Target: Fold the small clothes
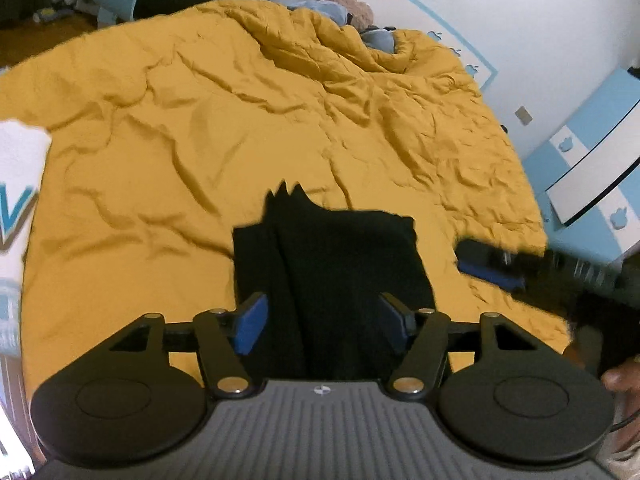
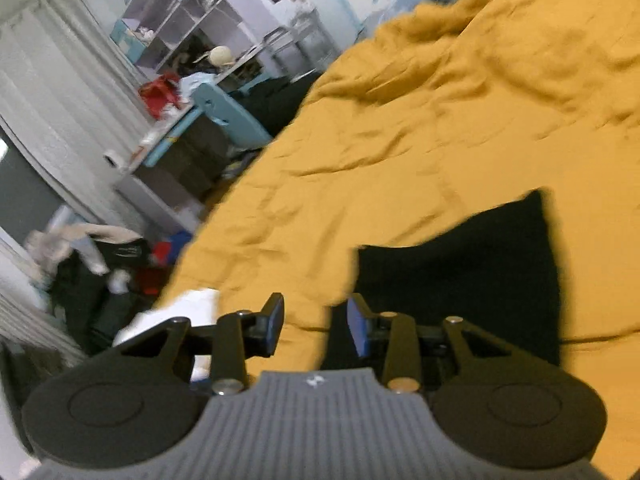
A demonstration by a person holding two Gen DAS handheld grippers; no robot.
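Note:
A black folded garment (image 1: pixel 340 264) lies flat on the yellow bed cover (image 1: pixel 200 120). My left gripper (image 1: pixel 324 326) hovers over its near edge with the jaws wide open; the blue pads (image 1: pixel 250 324) stand apart from the cloth and grip nothing. The right gripper (image 1: pixel 492 264) shows blurred at the garment's right side, with a hand behind it. In the right wrist view my right gripper (image 2: pixel 316 328) is open over the yellow cover (image 2: pixel 400 140), just left of the black garment (image 2: pixel 460 276), nothing between its fingers.
A white printed cloth (image 1: pixel 20 168) lies at the bed's left edge, also visible as a white cloth (image 2: pixel 192 308). Stuffed toys (image 1: pixel 348 4) rest at the headboard. A blue chair (image 2: pixel 228 116), shelves (image 2: pixel 180 20) and a heap of clothes (image 2: pixel 100 272) on the floor flank the bed.

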